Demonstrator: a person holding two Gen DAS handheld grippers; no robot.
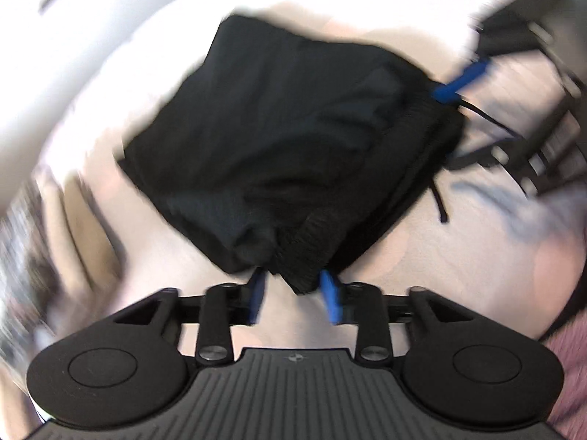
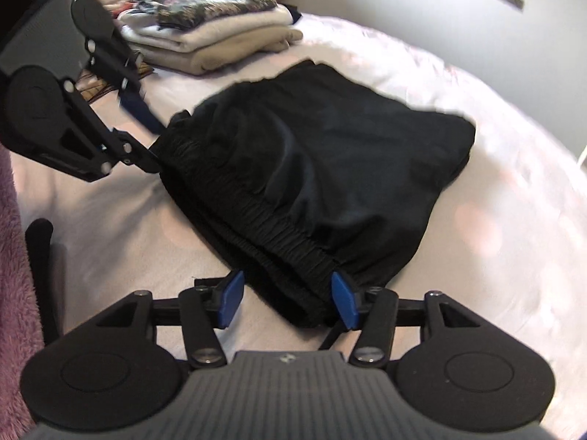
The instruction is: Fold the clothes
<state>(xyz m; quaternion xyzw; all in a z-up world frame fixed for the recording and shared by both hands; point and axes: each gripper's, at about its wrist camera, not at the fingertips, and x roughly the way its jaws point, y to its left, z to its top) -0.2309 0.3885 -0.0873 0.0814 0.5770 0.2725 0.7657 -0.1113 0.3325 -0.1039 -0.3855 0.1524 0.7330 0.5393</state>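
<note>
Black shorts point(image 2: 330, 154) with a ribbed elastic waistband lie folded on the pale bed sheet point(image 2: 495, 220). In the left wrist view my left gripper point(image 1: 293, 280) is shut on a bunched waistband corner of the shorts point(image 1: 279, 146), and creases run toward its fingers point(image 1: 332, 299). My right gripper point(image 2: 288, 299) stands open, one blue pad on each side of the near waistband edge, which rests on the sheet. The right gripper's blue fingers point(image 1: 456, 82) show at the far corner, beside loose black drawstrings point(image 1: 488, 121). The left gripper point(image 2: 150, 139) also appears at the waistband's far end.
A stack of folded light clothes point(image 2: 205, 33) with a dark patterned piece on top sits at the back left of the bed. A fuzzy purple blanket point(image 2: 14, 275) lies along the left edge. A grey wall point(image 2: 440, 18) rises behind. The left wrist view is motion-blurred.
</note>
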